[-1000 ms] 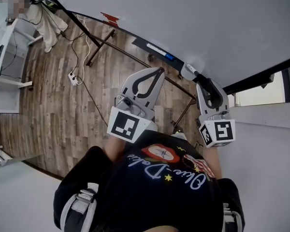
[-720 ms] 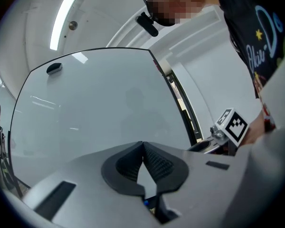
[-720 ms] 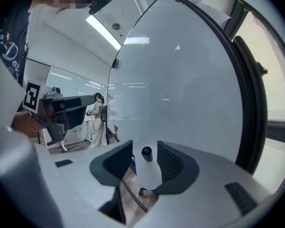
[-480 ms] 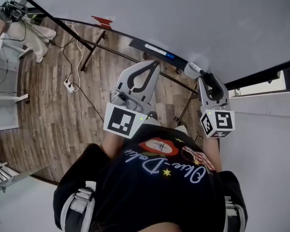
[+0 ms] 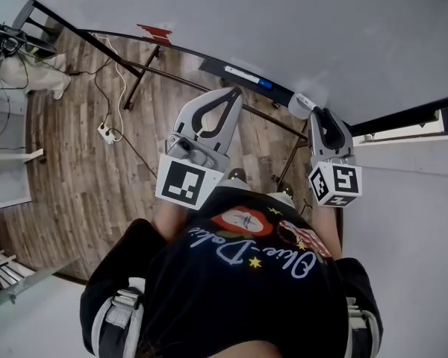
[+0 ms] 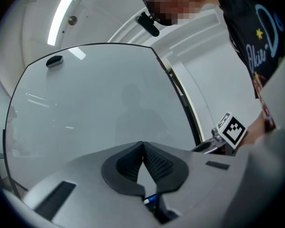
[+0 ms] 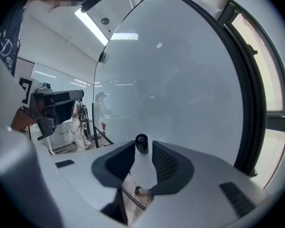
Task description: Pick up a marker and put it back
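I stand at a whiteboard (image 5: 284, 21) with a gripper in each hand. A white marker (image 5: 302, 104) with a black end (image 7: 141, 141) sits between the tips of my right gripper (image 5: 316, 113) (image 7: 143, 146), just below the board's lower edge. The jaws are closing round it. The left pad is at the marker, and a thin gap shows at the right pad. My left gripper (image 5: 234, 92) (image 6: 142, 144) hovers near the marker tray (image 5: 231, 71), its tips touching with nothing in them. A blue-capped marker (image 5: 263, 85) (image 6: 151, 201) lies on the tray.
The whiteboard's dark stand legs (image 5: 138, 77) reach down to the wooden floor (image 5: 75, 162). A power strip (image 5: 104, 131) with cables lies on that floor. A dark window frame (image 7: 256, 94) runs along the board's right side.
Both grippers have drifted slightly up toward the board's lower edge. The marker has stayed at the right gripper's tips throughout. The view has shifted a little.
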`<action>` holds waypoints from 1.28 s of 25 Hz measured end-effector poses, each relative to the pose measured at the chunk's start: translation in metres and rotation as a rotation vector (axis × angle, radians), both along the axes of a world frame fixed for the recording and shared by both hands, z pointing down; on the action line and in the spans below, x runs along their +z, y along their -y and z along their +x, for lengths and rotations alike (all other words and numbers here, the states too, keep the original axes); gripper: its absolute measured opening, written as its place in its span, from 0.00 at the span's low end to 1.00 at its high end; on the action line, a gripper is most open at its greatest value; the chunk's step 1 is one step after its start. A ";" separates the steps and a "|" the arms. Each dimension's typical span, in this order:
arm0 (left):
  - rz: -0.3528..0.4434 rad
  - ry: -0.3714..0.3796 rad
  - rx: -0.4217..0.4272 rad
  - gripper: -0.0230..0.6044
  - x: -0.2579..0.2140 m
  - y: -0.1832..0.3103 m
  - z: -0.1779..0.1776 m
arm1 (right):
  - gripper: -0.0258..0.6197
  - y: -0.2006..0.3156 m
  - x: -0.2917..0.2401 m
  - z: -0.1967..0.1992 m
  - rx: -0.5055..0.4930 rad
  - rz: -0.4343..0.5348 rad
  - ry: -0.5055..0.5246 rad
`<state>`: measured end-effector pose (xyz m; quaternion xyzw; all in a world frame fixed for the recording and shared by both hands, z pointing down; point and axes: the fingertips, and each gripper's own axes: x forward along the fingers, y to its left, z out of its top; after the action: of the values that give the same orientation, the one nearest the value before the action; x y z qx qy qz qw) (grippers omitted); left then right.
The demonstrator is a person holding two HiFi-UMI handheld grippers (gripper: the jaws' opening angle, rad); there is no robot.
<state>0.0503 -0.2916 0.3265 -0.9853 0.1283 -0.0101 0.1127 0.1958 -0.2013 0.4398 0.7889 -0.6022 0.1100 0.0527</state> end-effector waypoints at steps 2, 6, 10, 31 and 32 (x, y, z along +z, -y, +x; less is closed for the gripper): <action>0.001 0.005 -0.004 0.04 0.001 0.002 0.000 | 0.20 0.001 0.000 0.001 0.002 0.004 0.002; 0.006 0.008 -0.015 0.04 0.002 0.004 0.000 | 0.15 0.002 -0.001 0.003 -0.007 -0.001 -0.014; -0.007 -0.001 -0.039 0.04 0.004 0.007 -0.002 | 0.15 0.006 -0.004 0.002 -0.039 -0.017 -0.040; -0.025 -0.010 -0.102 0.04 0.008 -0.001 0.001 | 0.14 0.004 -0.048 0.001 -0.139 0.015 -0.101; -0.030 -0.011 -0.104 0.04 0.009 -0.002 0.001 | 0.14 0.003 -0.051 0.001 -0.143 0.018 -0.106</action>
<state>0.0516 -0.2897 0.3352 -0.9789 0.1796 -0.0123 0.0966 0.1973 -0.2041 0.3887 0.7490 -0.6545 0.0586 0.0850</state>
